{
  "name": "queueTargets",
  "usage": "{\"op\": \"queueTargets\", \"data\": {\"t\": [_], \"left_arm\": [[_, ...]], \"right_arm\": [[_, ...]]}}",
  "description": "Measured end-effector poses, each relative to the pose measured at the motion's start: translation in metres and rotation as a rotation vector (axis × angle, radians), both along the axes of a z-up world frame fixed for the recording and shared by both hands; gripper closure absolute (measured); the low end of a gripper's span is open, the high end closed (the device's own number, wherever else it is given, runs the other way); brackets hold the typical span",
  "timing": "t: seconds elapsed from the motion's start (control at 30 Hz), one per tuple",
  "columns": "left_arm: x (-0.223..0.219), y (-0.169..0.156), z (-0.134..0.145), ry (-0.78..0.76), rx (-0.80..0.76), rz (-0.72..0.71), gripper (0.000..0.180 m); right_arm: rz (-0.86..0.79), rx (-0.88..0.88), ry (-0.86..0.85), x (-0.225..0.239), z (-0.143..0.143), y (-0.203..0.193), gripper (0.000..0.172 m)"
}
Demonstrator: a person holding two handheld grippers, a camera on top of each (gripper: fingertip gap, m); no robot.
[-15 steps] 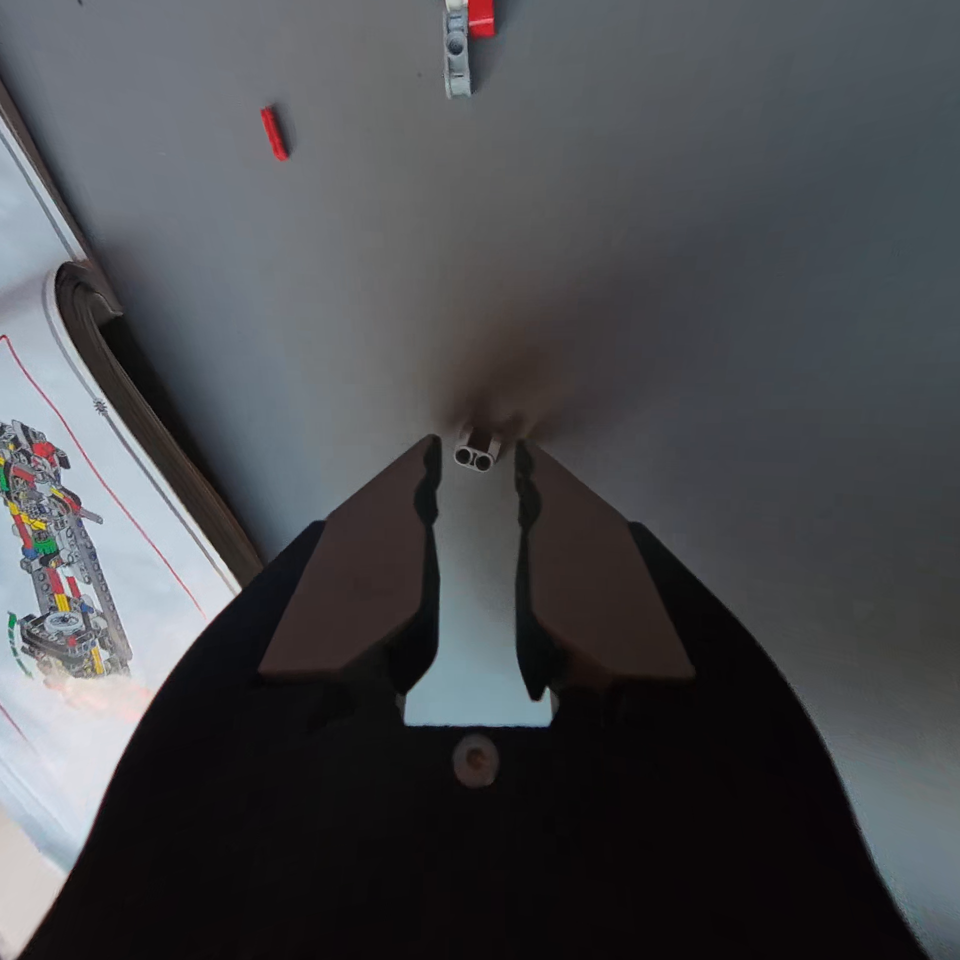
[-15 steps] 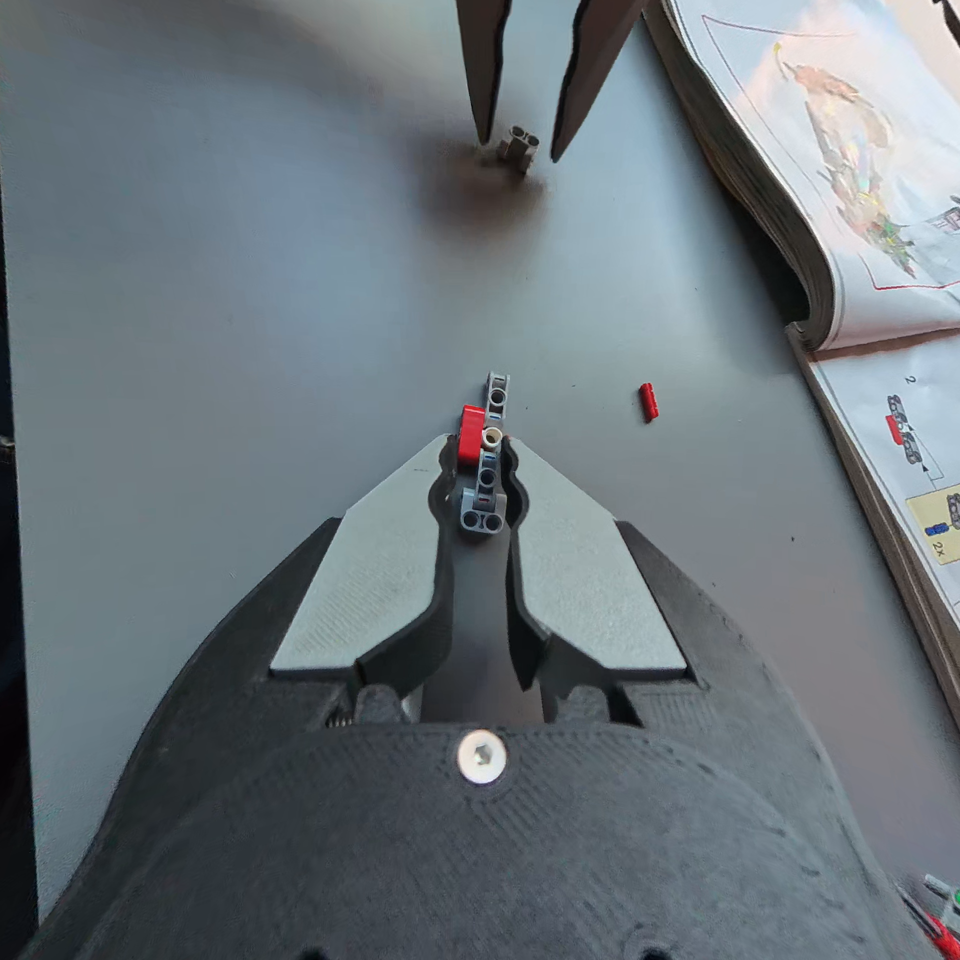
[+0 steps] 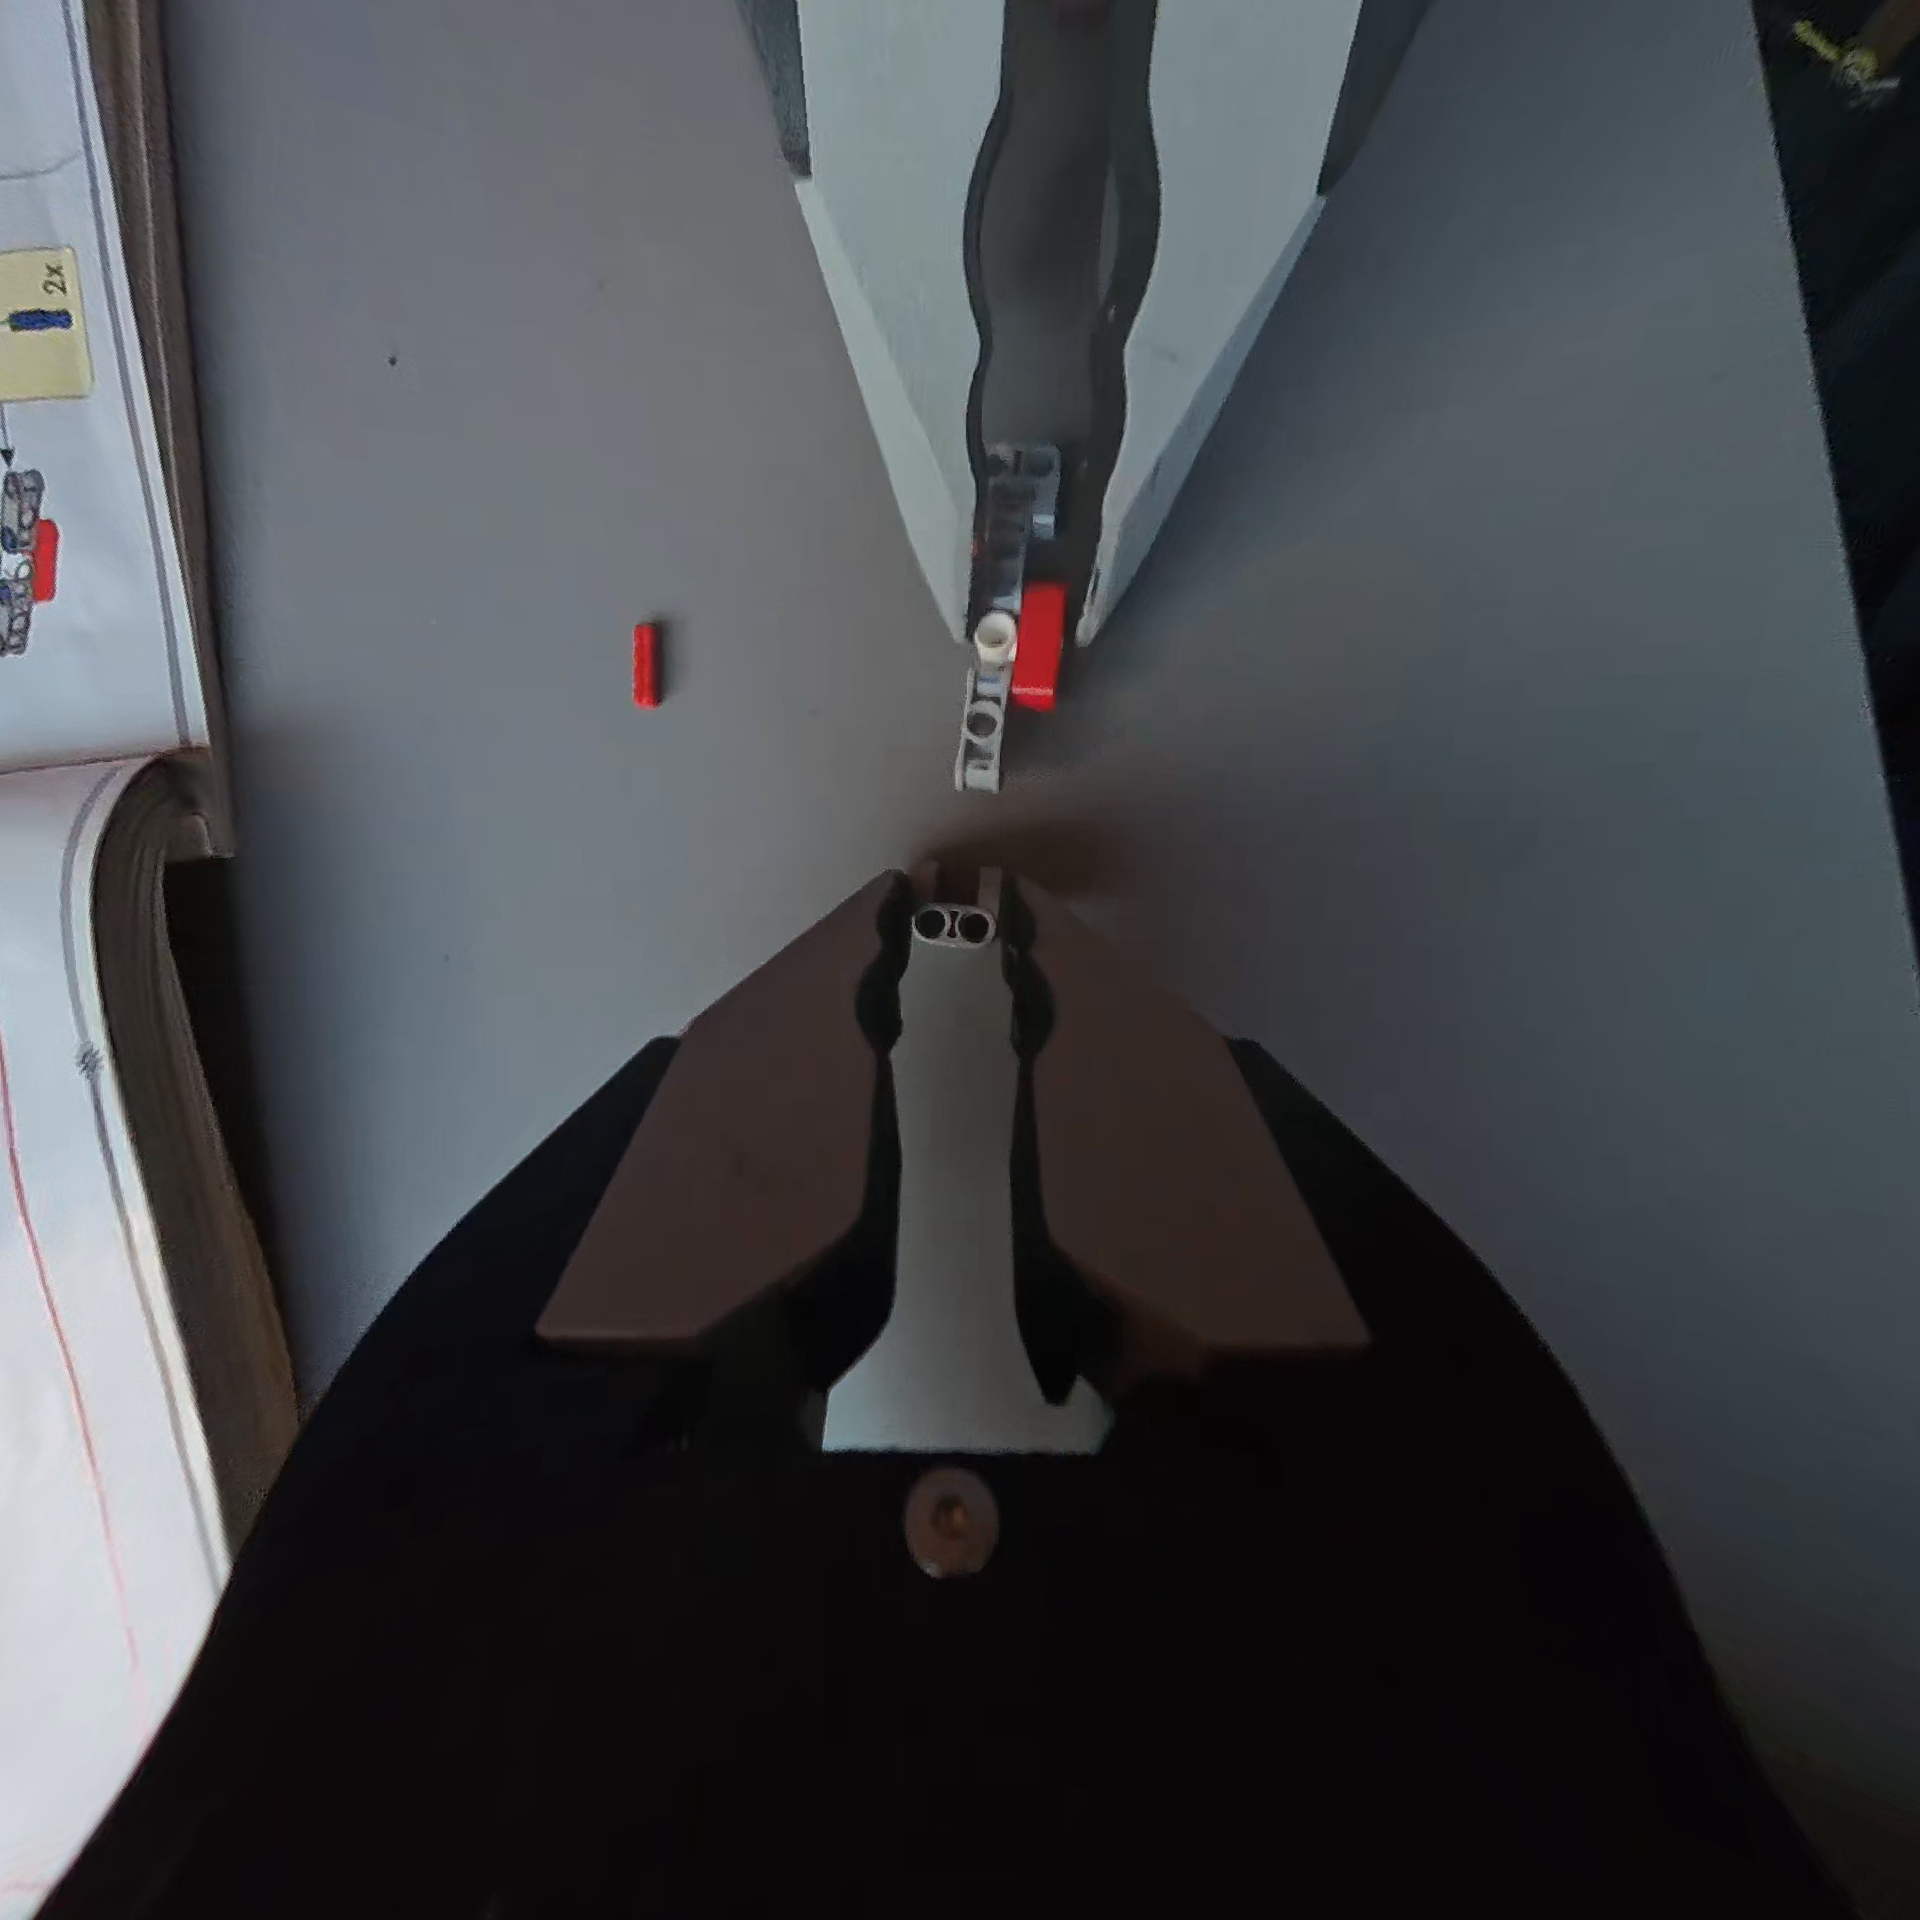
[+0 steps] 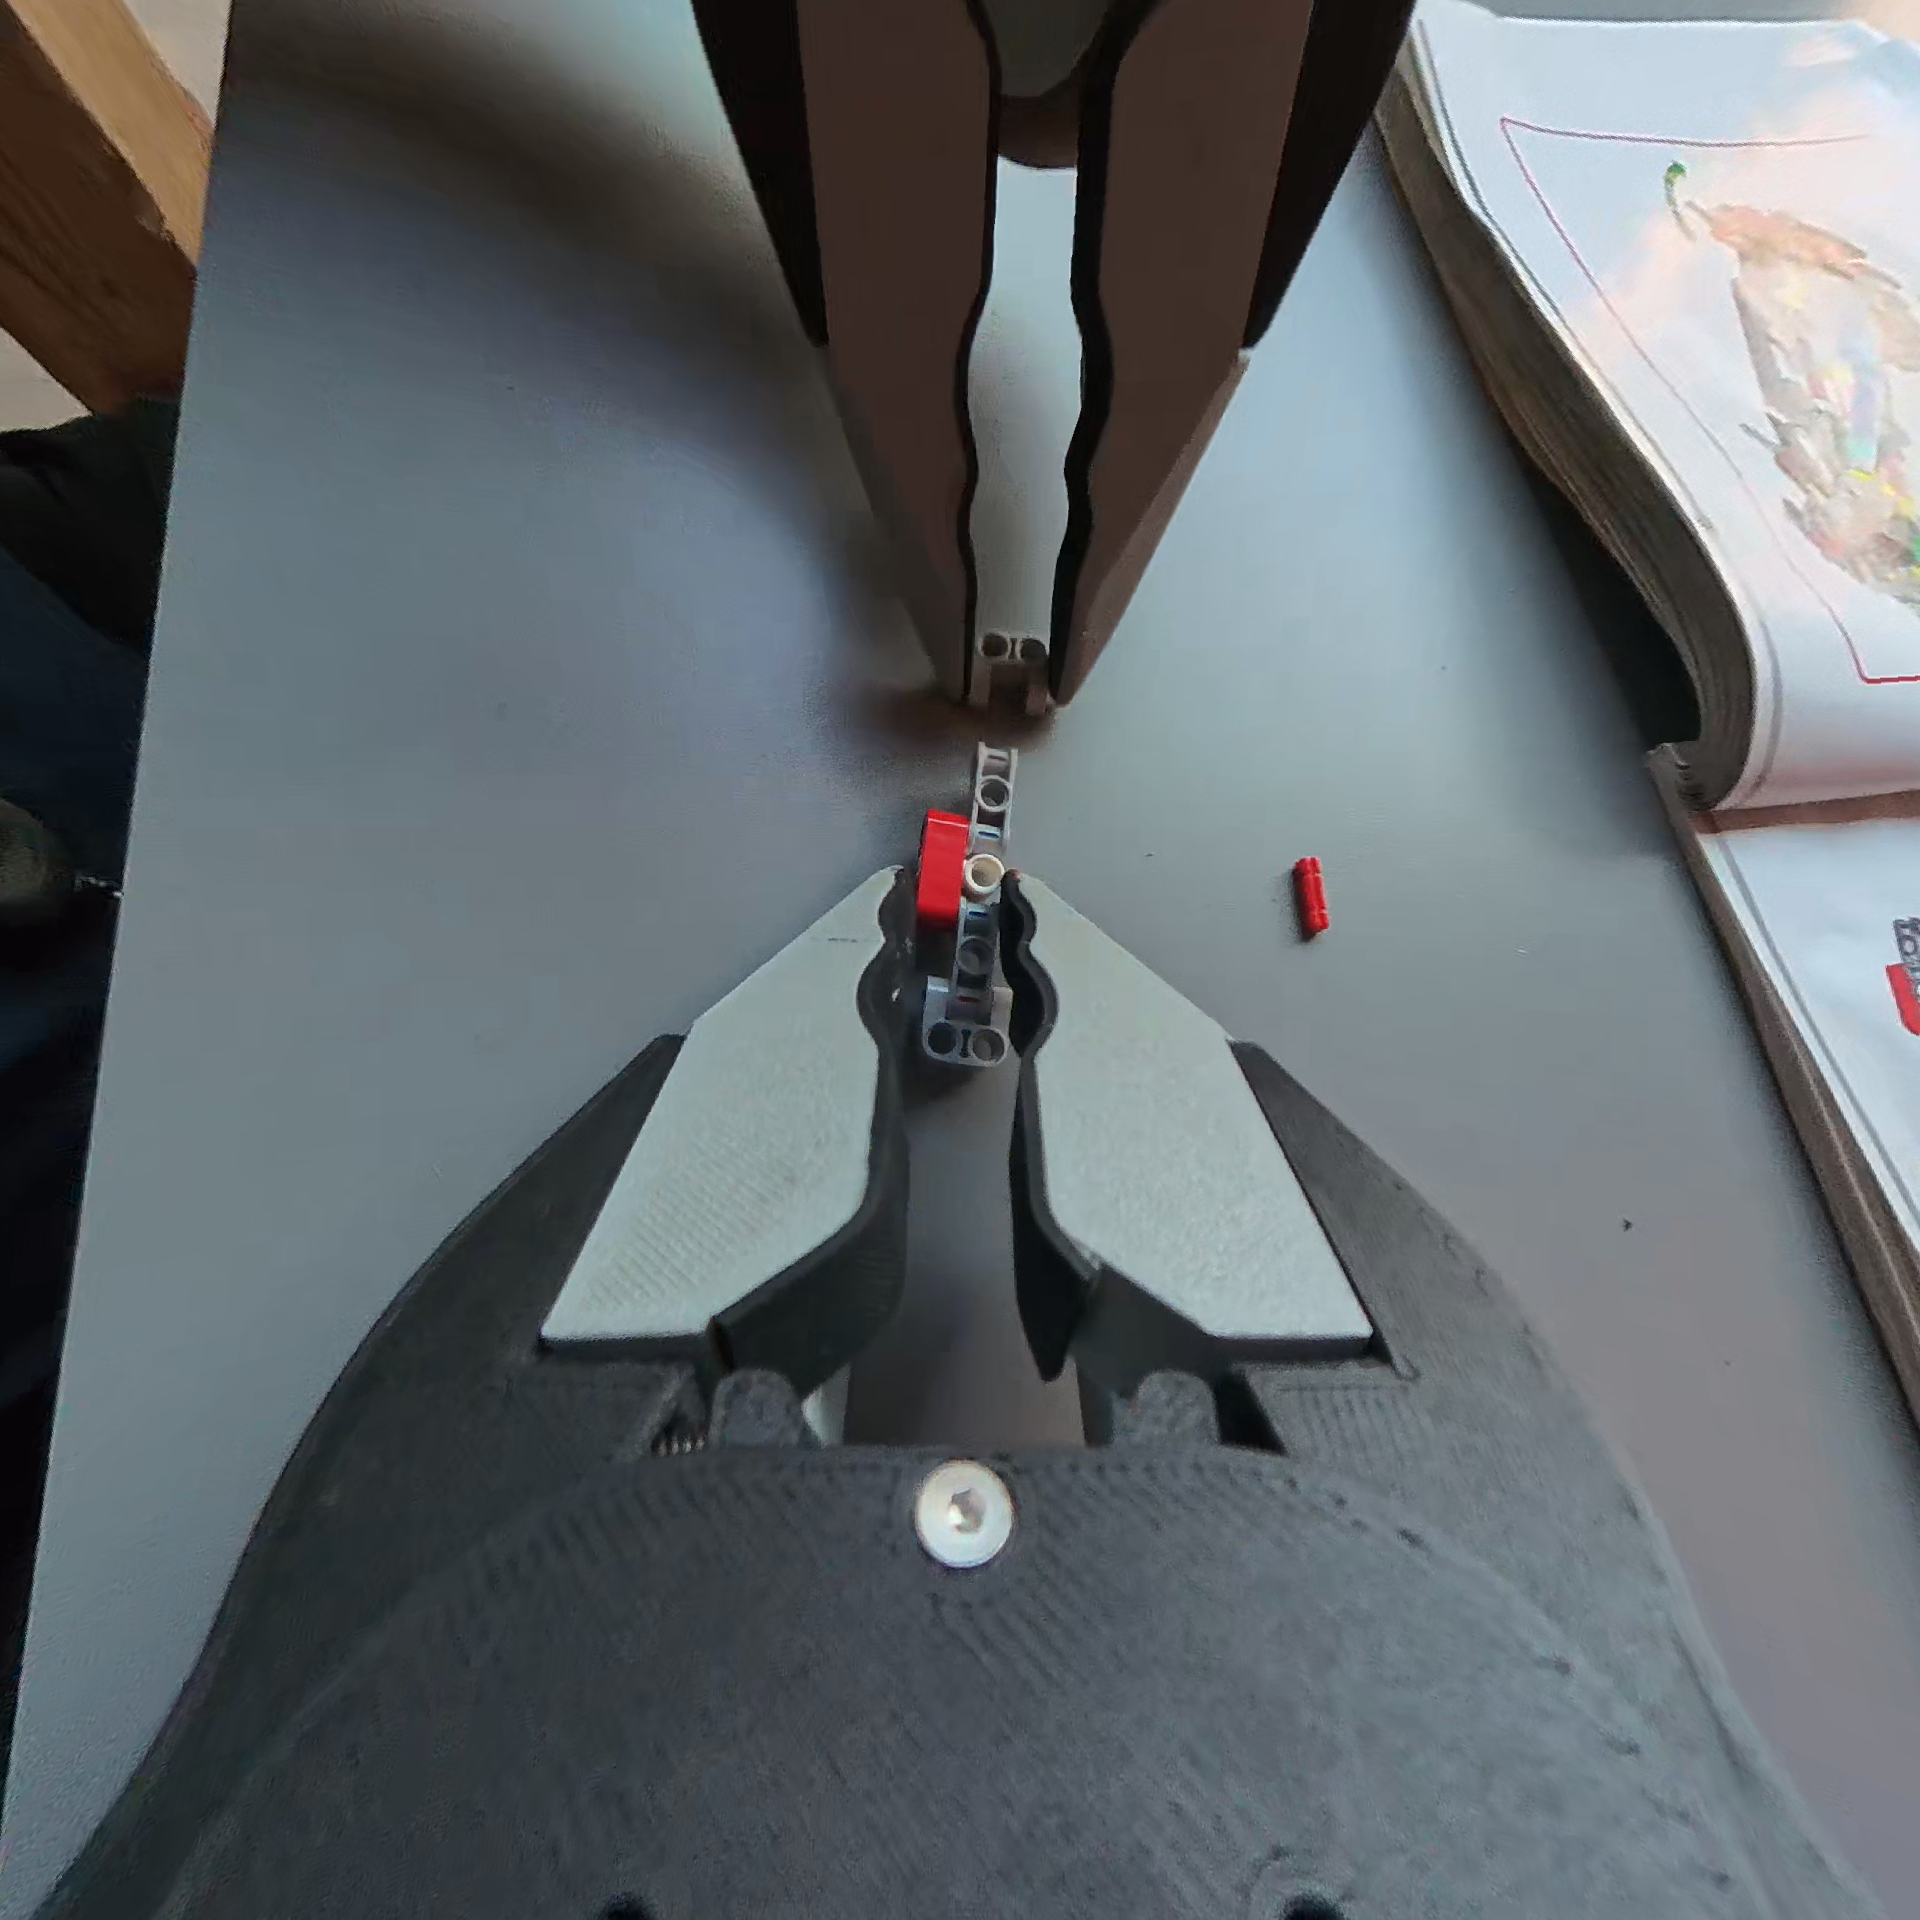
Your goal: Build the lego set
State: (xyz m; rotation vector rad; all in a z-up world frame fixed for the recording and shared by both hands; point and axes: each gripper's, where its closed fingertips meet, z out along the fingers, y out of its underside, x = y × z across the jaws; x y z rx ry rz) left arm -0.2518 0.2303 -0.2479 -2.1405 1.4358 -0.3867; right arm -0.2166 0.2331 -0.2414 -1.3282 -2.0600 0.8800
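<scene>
Matt grey table top (image 4: 520, 520), smooth, faintly sheened where light falls. Glossy moulded plastic on the red brick (image 4: 943, 881) and on the loose red pin (image 4: 1310, 898); duller grey plastic on the long beam assembly (image 4: 977, 971) clamped between the right gripper (image 4: 956, 914) pads, and on the small grey connector (image 3: 954, 925) pinched in the left gripper (image 3: 954, 920). Black printed plastic on the right gripper body, rough and ribbed with fine layer lines; pale grey finger faces finely textured, matt. Bright smooth metal on the screw head (image 4: 963, 1513). Coated paper in the thick instruction book (image 4: 1662, 416), slightly shiny. Bare wood (image 4: 83, 208), matt, at the corner.
</scene>
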Motion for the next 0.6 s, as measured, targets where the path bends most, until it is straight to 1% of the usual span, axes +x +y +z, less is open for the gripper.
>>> {"op": "queueTargets", "data": {"t": [0.17, 0.37, 0.6], "left_arm": [[0.019, -0.002, 0.0, -0.037, 0.004, 0.008, 0.166], [0.019, -0.001, 0.0, -0.061, -0.006, 0.059, 0.166], [0.021, -0.002, 0.0, -0.064, 0.009, 0.032, 0.166]], "right_arm": [[0.011, 0.055, -0.016, 0.004, -0.004, 0.001, 0.158], [0.034, 0.067, -0.012, 0.006, -0.001, -0.002, 0.158], [0.056, 0.077, -0.026, 0.006, -0.002, 0.0, 0.158]]}}
